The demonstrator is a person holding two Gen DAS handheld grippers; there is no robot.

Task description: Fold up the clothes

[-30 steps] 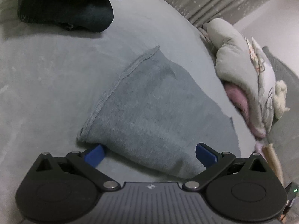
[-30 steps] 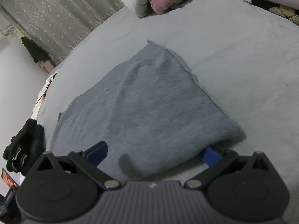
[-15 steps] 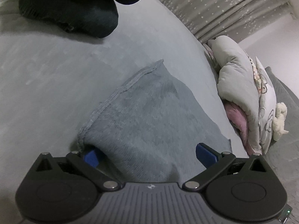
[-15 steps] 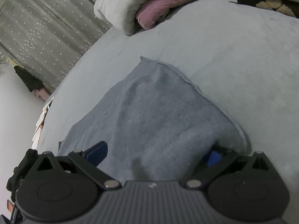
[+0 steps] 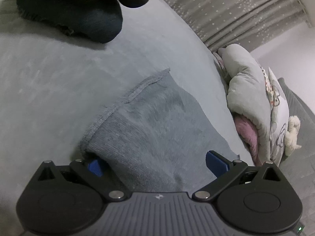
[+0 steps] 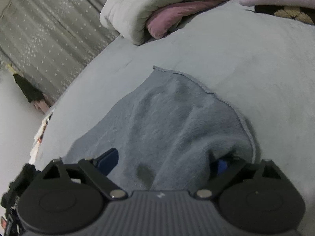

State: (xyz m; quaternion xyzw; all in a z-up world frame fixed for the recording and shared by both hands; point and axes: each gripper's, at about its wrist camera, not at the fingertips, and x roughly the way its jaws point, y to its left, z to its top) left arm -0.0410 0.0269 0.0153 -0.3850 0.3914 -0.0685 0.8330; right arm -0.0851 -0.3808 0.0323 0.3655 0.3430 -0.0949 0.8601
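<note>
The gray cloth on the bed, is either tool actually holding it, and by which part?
Neither grips it yet. Both the left tool and right tool are open, each straddling a near corner of the gray cloth, outer finger tucked under the edge.

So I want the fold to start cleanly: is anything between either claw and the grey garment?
Nothing visible. The left claw and right claw both stand open with the grey garment bunched between their fingers.

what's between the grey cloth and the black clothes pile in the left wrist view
Only bare grey bed cover. In the left wrist view, the folded grey cloth sits near the left gripper, the black clothes pile lies farther off, with nothing between.
</note>
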